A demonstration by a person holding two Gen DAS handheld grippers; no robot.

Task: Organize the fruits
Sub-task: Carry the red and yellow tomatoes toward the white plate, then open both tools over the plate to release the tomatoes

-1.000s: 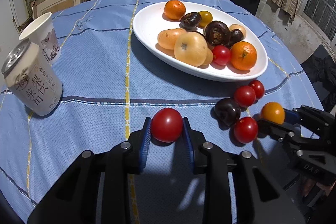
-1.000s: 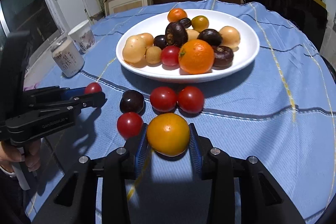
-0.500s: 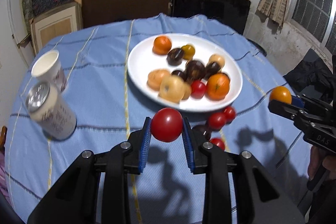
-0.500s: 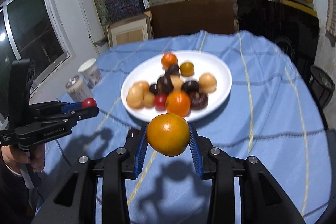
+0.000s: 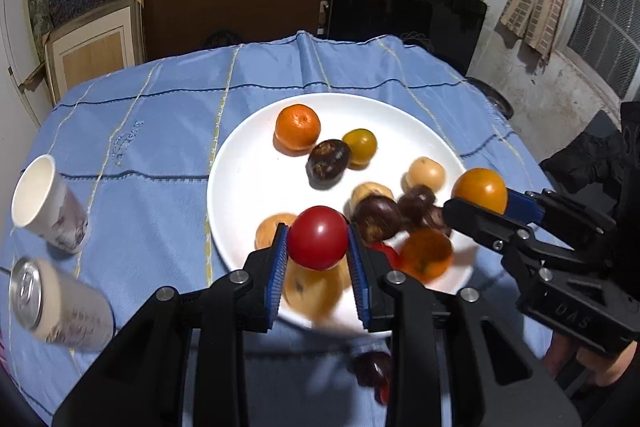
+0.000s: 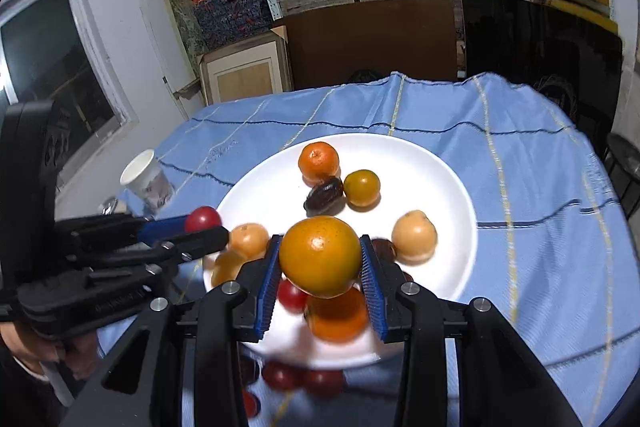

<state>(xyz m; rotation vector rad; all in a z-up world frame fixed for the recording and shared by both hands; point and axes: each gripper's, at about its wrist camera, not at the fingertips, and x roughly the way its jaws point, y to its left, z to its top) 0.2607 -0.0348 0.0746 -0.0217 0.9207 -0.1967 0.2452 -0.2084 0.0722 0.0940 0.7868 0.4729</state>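
Note:
My left gripper is shut on a red tomato, held in the air over the near rim of the white plate. My right gripper is shut on an orange fruit, also above the plate's near side. In the left wrist view the right gripper shows at the right with the orange fruit. The left gripper with its tomato appears at the left of the right wrist view. Several oranges, dark fruits and pale fruits lie on the plate.
A paper cup and a drink can stand at the table's left on the blue cloth. Red tomatoes and a dark fruit lie on the cloth in front of the plate. Shelves and boxes stand behind the table.
Both grippers rose off the cloth with their fruits and moved forward over the plate's near edge. The loose tomatoes and dark fruit stayed on the cloth, now below the grippers.

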